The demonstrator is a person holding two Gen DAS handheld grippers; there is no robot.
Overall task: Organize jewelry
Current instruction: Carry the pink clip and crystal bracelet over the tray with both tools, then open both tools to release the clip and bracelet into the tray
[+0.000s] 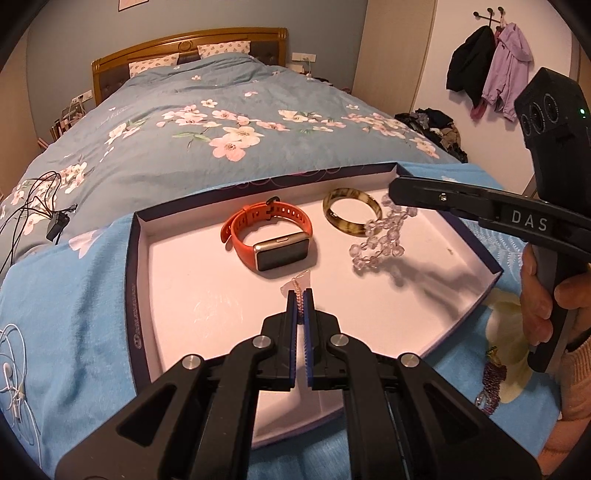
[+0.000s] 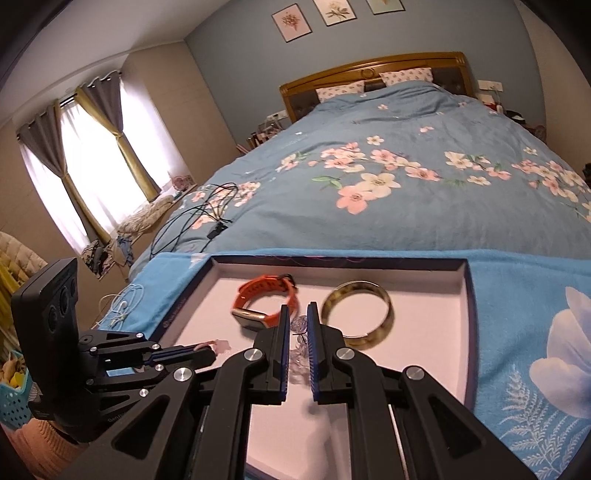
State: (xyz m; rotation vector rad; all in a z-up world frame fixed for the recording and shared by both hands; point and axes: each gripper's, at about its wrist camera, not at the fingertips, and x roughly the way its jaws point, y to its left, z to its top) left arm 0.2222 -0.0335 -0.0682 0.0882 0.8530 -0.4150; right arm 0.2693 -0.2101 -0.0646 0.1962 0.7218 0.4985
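Left wrist view: a thin pink braided bracelet (image 1: 298, 297) is pinched in the clenched left gripper (image 1: 300, 301) just above the white-lined shallow box (image 1: 177, 295). The right gripper (image 1: 397, 192) grasps a clear beaded bracelet (image 1: 376, 240) dangling near the mottled horn-coloured bangle (image 1: 351, 210) and orange smartwatch (image 1: 269, 236). Placing seems underway; next, lower each piece onto bare lining and let go.

A home bedroom. A double bed (image 1: 207, 122) with a carved wooden headboard (image 1: 188, 44) carries a blue quilt printed with pink blossoms and two patterned pillows (image 1: 223, 48). Jackets (image 1: 491, 70) hang from wall hooks, curtains (image 2: 85, 155) frame a bright window, and three framed flower prints (image 2: 334, 13) hang above the headboard.
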